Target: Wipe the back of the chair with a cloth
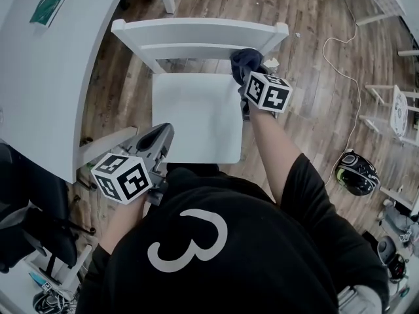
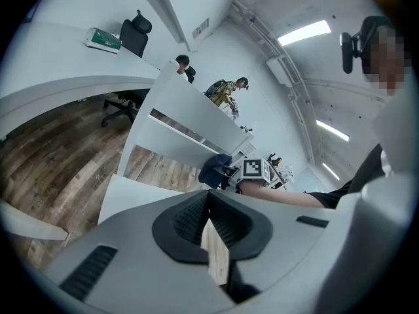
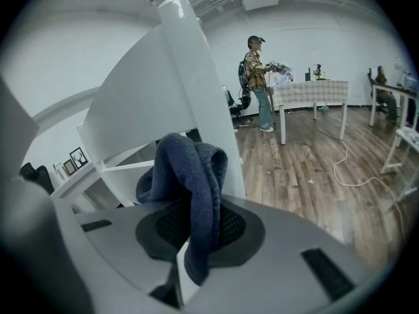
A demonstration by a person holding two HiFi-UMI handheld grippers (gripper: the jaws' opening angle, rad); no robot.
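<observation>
Cloth of dark blue knit [image 3: 191, 170], pinched in your right gripper [image 3: 196, 231], sits at the white wooden chair's backrest [image 1: 196, 29] for wiping; left gripper [image 2: 209, 222] idles closed, empty

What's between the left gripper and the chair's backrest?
Only the chair's bare white seat, seen in the head view, separates the left gripper from the backrest. The right gripper holds the cloth nearby.

Wood plank floor [image 1: 314, 18], white cable [image 1: 350, 51] trailing across it. Curved white desk [image 1: 39, 77] at left (green book [image 1: 49, 5] on top). Black office chair [image 2: 134, 34] behind desk. White walls; ceiling strip lights [image 2: 302, 31].
</observation>
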